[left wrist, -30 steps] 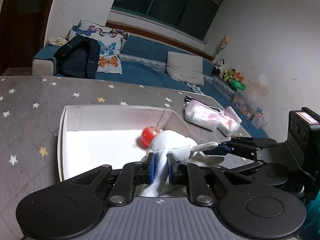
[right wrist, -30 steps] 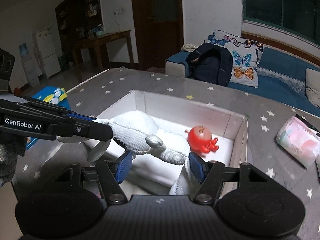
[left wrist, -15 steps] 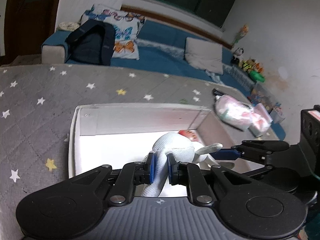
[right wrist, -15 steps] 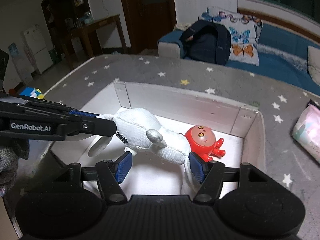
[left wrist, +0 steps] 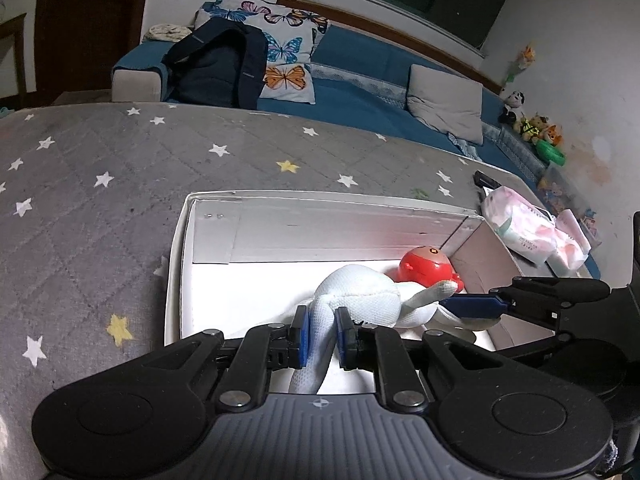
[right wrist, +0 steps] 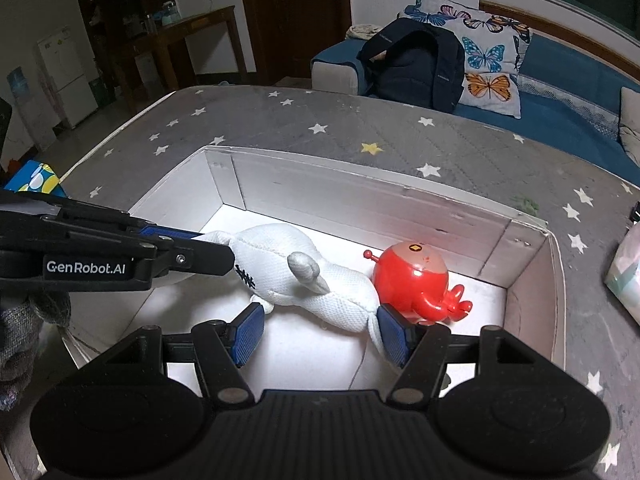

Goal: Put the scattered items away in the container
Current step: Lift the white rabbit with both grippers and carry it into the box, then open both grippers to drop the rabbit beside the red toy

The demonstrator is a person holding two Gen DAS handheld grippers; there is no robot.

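A white plush toy (left wrist: pixel 356 296) (right wrist: pixel 304 280) is low inside the white cardboard box (left wrist: pixel 320 224) (right wrist: pixel 360 196), beside a red octopus toy (left wrist: pixel 428 266) (right wrist: pixel 416 280) on the box floor. My left gripper (left wrist: pixel 319 336) is shut on a limb of the plush; it also shows in the right wrist view (right wrist: pixel 208 252). My right gripper (right wrist: pixel 320 332) has its blue pads wide apart around the plush body, the right pad touching it. In the left wrist view the right gripper (left wrist: pixel 472 308) shows beside the plush arm.
The box sits on a grey star-print cover (left wrist: pixel 100 184). Pink tissue packs (left wrist: pixel 532 232) lie right of the box. A blue sofa with butterfly pillows (left wrist: pixel 288 52) and a dark backpack (left wrist: pixel 216 68) stands behind. A wooden desk (right wrist: pixel 192 36) is far left.
Both grippers have lowered the plush toy from above the box rim down into the box, next to the red octopus. The left stays shut on it; the right stays open.
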